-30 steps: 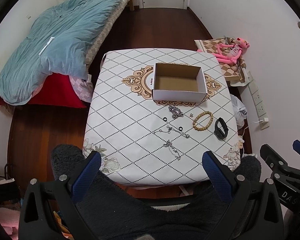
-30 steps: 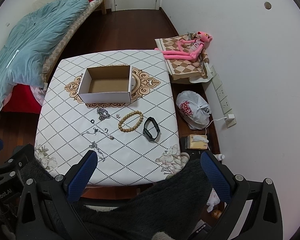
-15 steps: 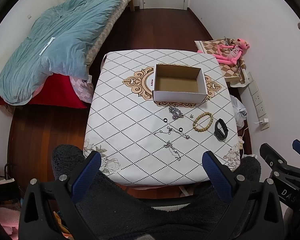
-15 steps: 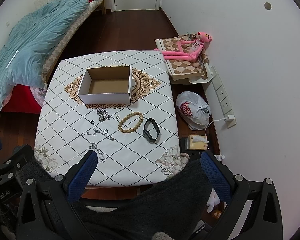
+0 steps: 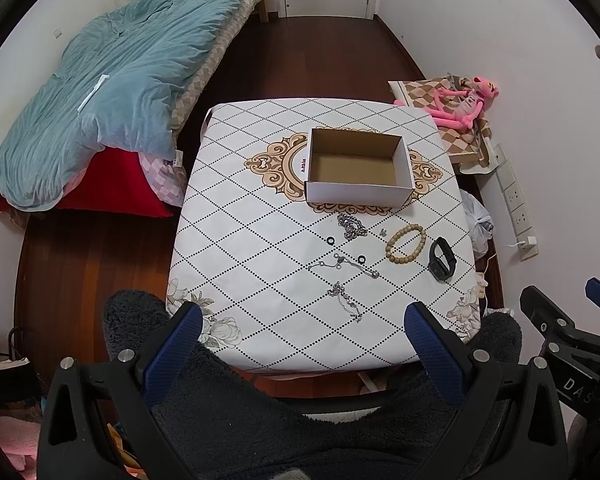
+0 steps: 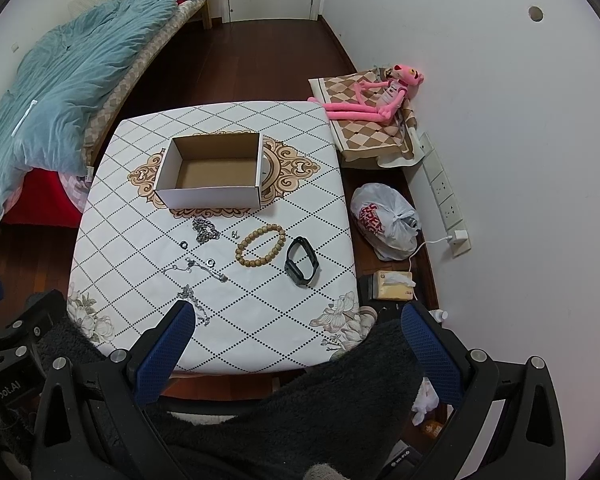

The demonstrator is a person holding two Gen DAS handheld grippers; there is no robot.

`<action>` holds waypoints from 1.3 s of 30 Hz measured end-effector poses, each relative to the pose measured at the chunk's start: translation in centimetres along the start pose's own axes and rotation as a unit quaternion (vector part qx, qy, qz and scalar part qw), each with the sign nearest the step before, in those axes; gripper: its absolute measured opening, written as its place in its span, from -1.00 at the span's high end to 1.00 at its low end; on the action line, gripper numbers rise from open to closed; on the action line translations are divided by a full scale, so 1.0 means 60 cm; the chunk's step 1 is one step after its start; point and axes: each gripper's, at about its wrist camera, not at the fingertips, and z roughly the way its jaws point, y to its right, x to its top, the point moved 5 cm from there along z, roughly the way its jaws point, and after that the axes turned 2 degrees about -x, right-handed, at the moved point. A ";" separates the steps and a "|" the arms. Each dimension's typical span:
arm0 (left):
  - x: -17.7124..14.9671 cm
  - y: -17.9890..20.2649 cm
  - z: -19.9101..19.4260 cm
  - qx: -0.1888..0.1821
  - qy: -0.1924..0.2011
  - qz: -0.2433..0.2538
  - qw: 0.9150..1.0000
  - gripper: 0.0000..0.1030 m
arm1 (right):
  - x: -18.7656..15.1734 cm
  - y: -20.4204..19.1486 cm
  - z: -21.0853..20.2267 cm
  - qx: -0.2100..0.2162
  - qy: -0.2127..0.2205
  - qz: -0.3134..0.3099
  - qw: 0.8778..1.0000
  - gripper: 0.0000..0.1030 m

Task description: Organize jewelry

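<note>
An empty cardboard box (image 5: pixel 358 170) (image 6: pixel 212 176) stands mid-table on the patterned tablecloth (image 5: pixel 240 240) (image 6: pixel 140 240). In front of it lie a wooden bead bracelet (image 5: pixel 405 243) (image 6: pixel 260 247), a black wristband (image 5: pixel 442 263) (image 6: pixel 301 265), a bunched silver chain (image 5: pixel 352 225) (image 6: pixel 205 229), two thin silver chains (image 5: pixel 346 266) (image 5: pixel 346 300) (image 6: pixel 198 267), two small black rings (image 5: pixel 331 240) (image 5: pixel 361 259) and a small clasp (image 5: pixel 383 232). My left gripper (image 5: pixel 304 344) and right gripper (image 6: pixel 296 344) are open and empty, held high before the table's near edge, over a dark fleece lap.
A bed with a blue duvet (image 5: pixel 112 80) stands left of the table. At the right wall lie a pink plush toy (image 6: pixel 376 96) on a checked cushion, a plastic bag (image 6: pixel 384 222), a tissue box (image 6: pixel 392 282) and a power strip (image 6: pixel 444 196).
Both views have drifted very slightly; nothing on the table has moved and both grippers stay open.
</note>
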 end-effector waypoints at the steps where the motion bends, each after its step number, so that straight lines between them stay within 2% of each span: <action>1: 0.000 0.000 0.000 0.000 -0.001 0.000 1.000 -1.00 | 0.000 0.000 0.000 0.000 0.000 0.000 1.000 -1.00; 24: 0.003 0.003 0.017 -0.007 -0.003 0.001 1.000 -1.00 | 0.015 0.021 0.000 -0.006 0.004 0.004 1.000 -1.00; 31: 0.031 -0.010 0.101 0.023 -0.002 -0.005 1.000 -1.00 | 0.030 0.063 0.057 -0.021 -0.001 0.039 0.999 -1.00; 34: 0.031 -0.016 0.151 0.039 -0.013 -0.004 0.999 -1.00 | 0.030 0.094 0.119 -0.023 -0.022 0.067 0.997 -1.00; 39: 0.017 -0.006 0.244 0.058 -0.053 0.010 0.997 -1.00 | 0.019 0.112 0.219 -0.010 -0.050 0.080 0.995 -1.00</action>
